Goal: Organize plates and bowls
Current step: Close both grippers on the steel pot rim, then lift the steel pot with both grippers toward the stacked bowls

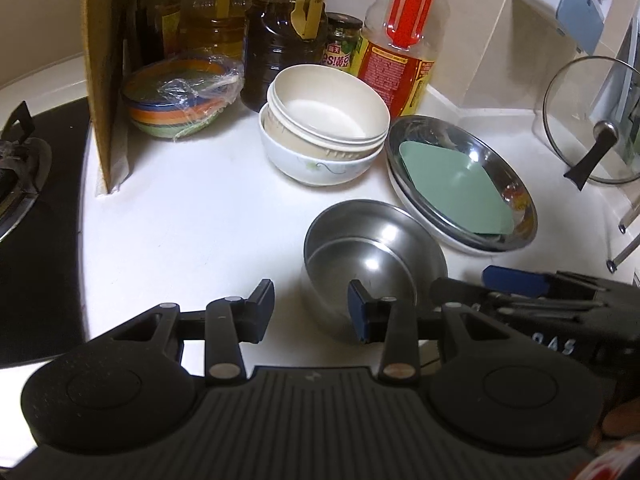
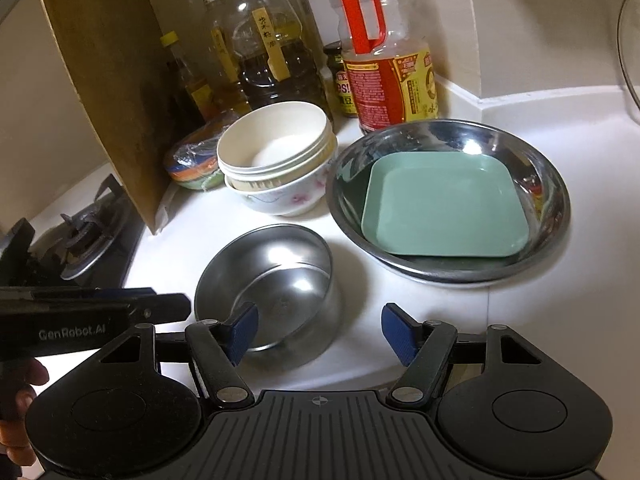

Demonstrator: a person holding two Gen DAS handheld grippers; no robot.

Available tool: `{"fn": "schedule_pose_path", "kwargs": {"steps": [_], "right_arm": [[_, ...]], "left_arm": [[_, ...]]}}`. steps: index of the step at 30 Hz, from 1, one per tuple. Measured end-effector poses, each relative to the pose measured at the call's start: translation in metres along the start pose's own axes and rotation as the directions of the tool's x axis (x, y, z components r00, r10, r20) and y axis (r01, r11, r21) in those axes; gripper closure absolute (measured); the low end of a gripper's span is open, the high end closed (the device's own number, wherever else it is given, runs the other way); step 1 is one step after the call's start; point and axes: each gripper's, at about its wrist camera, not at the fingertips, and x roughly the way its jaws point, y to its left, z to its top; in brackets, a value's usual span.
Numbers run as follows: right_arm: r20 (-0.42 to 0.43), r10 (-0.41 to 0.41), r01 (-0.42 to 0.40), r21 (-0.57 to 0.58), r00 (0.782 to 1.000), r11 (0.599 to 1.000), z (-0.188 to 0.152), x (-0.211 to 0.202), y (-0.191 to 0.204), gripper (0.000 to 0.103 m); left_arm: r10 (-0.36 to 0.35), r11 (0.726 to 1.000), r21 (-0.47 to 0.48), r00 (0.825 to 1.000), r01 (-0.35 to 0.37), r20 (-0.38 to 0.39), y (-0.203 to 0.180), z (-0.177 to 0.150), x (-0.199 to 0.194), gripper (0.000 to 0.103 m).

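Observation:
A steel bowl (image 1: 372, 256) (image 2: 272, 276) stands on the white counter right in front of both grippers. My left gripper (image 1: 312, 308) is open, its jaws astride the bowl's near left rim. My right gripper (image 2: 316, 330) is open, its jaws astride the bowl's near right rim. Behind, a cream bowl (image 1: 328, 108) (image 2: 276, 140) sits nested in a white flowered bowl (image 1: 320, 164) (image 2: 276, 196). To the right a green square plate (image 1: 456, 188) (image 2: 444, 204) lies in a steel dish (image 1: 508, 168) (image 2: 552, 200), with a white plate's rim under the dish.
Oil and sauce bottles (image 1: 400, 48) (image 2: 384, 60) line the back wall. A wrapped stack of coloured bowls (image 1: 180, 96) (image 2: 192, 164) sits by an upright wooden board (image 1: 108, 60) (image 2: 108, 72). A gas stove (image 1: 24, 168) (image 2: 84, 236) is left. A glass lid (image 1: 592, 120) leans at right.

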Motion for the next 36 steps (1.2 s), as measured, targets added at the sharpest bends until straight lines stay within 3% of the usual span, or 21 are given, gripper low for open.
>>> {"fn": "schedule_pose_path", "kwargs": {"steps": [8,15,29,36], "right_arm": [[0.009,-0.037,0.037,-0.024,0.999,0.999,0.001,0.02,0.005,0.057],[0.012,-0.059,0.059,-0.033,0.998,0.998,0.001,0.03,0.008,0.067],[0.023,-0.08,0.081,-0.048,0.997,0.996,0.0,0.034,0.011,0.091],[0.032,-0.086,0.088,-0.052,0.996,0.995,0.0,0.033,0.011,0.093]], "left_arm": [[0.031,0.998,0.052,0.999,-0.03,-0.008,-0.006,0.002,0.025,0.067],[0.03,0.998,0.052,0.999,-0.029,-0.011,-0.004,0.005,0.036,0.069],[0.003,0.999,0.048,1.0,-0.002,-0.019,-0.001,0.005,0.044,0.092],[-0.002,0.999,0.042,1.0,0.003,-0.016,0.001,0.004,0.043,0.093]]}}
